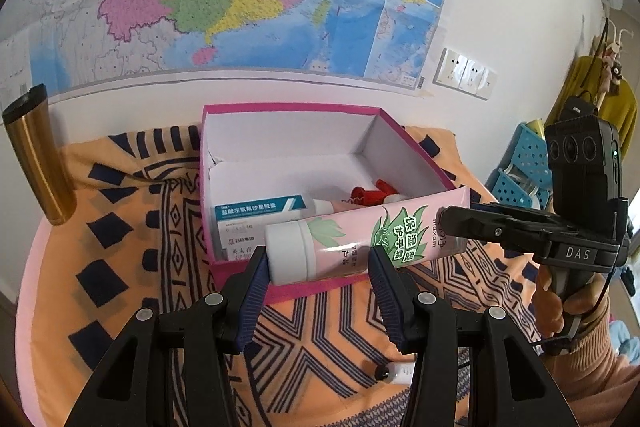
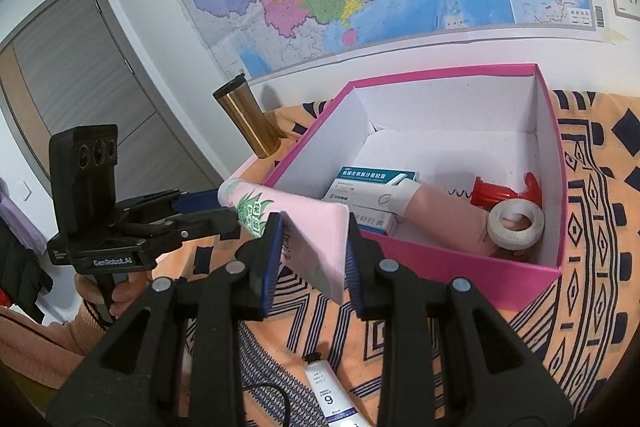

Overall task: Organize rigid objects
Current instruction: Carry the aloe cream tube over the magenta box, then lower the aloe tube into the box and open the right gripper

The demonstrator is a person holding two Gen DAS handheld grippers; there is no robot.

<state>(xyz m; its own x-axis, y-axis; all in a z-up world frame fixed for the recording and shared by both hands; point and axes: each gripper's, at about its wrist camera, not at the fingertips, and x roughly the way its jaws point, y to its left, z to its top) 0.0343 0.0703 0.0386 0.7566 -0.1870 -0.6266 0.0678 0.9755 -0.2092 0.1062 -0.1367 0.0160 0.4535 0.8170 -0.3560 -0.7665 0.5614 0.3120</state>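
Observation:
A pink hand-cream tube (image 1: 360, 241) with a white cap is held level above the near wall of a pink open box (image 1: 416, 151). My left gripper (image 1: 318, 265) straddles its cap end, its pads at the tube's sides. My right gripper (image 2: 310, 247) is shut on the tube's flat crimped end (image 2: 316, 247); it shows in the left wrist view (image 1: 454, 223). The box (image 2: 460, 267) holds a medicine carton (image 2: 368, 187), a tape roll (image 2: 516, 223), a red item (image 2: 496, 193) and a pink tube (image 2: 444, 219).
A gold tumbler (image 1: 36, 155) stands left of the box by the wall. A small white tube (image 2: 330, 393) lies on the patterned orange cloth (image 1: 132, 247) near me. Blue baskets (image 1: 524, 163) stand at the far right.

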